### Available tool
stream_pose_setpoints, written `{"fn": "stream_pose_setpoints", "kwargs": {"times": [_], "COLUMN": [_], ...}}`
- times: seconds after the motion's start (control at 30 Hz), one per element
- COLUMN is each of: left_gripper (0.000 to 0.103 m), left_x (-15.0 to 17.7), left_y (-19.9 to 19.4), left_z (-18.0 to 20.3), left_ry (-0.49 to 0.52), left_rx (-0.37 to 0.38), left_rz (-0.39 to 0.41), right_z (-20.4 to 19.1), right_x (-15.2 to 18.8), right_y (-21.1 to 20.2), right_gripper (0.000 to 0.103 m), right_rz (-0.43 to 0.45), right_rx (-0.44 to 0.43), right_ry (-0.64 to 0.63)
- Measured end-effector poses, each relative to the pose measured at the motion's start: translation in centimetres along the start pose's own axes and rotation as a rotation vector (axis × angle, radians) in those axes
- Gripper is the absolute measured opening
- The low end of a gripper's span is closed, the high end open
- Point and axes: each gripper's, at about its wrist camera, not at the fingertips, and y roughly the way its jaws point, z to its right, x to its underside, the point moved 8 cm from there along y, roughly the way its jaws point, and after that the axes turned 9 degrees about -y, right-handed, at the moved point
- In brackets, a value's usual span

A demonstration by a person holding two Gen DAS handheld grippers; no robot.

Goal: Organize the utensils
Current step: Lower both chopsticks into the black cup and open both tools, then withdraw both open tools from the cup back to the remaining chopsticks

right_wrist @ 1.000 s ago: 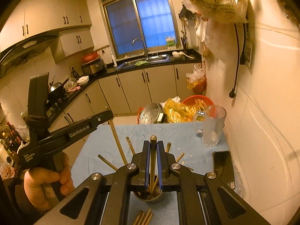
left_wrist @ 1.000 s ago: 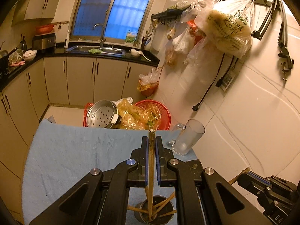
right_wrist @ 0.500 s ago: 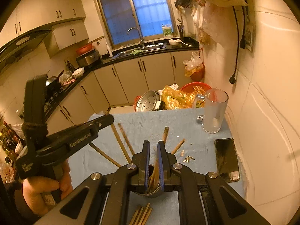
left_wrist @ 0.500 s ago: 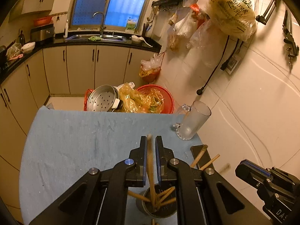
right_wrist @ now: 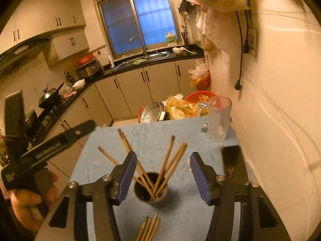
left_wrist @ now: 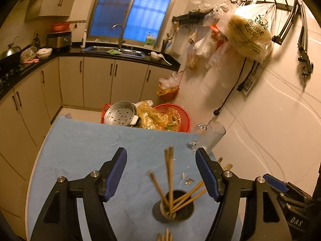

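A dark round cup [right_wrist: 151, 192] stands on the blue cloth and holds several wooden chopsticks [right_wrist: 166, 160] that fan outward. My right gripper [right_wrist: 163, 157] hangs just above and in front of the cup. Its jaws are opening and its pads touch no chopstick. My left gripper [left_wrist: 161, 156] is over the same cup [left_wrist: 173, 204] from the other side, jaws also opening; the blurred chopsticks [left_wrist: 170, 176] stand free between them. A few loose chopsticks [right_wrist: 149, 229] lie flat on the cloth in front of the cup. A hand [right_wrist: 30, 200] holds the left gripper's [right_wrist: 50, 144] handle.
A glass mug [right_wrist: 217, 118] stands at the table's far right corner, with a dark phone [right_wrist: 233, 162] lying in front of it beside the tiled wall. Small scraps [left_wrist: 187, 180] lie near the cup. Beyond the table's far edge sit a steel steamer pot [left_wrist: 120, 113] and a red basket [left_wrist: 176, 110].
Both grippers were shut on an upright chopstick over the cup. Both have since opened wide and let their chopsticks drop into the cup. The left gripper has shifted sideways.
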Motion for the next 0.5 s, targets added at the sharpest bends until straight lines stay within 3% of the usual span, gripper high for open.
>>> {"fn": "stream_pose_setpoints", "kwargs": {"times": [0.27, 0.5], "left_gripper": [0.073, 0.073], "left_x": [5.2, 11.9], "left_y": [-1.6, 0.1], "left_z": [-3.7, -5.4], "left_ry": [0.000, 0.038], "left_rx": [-0.070, -0.105], "left_rz": [-0.075, -0.239], "right_z": [0.8, 0.6], "right_x": [4.9, 9.2], "right_y": [-0.5, 0.1], "right_gripper": [0.061, 0.061], "right_rz": [-0.078, -0.149], "right_rx": [0.004, -0.012], "right_ry": [0.052, 0.097]}}
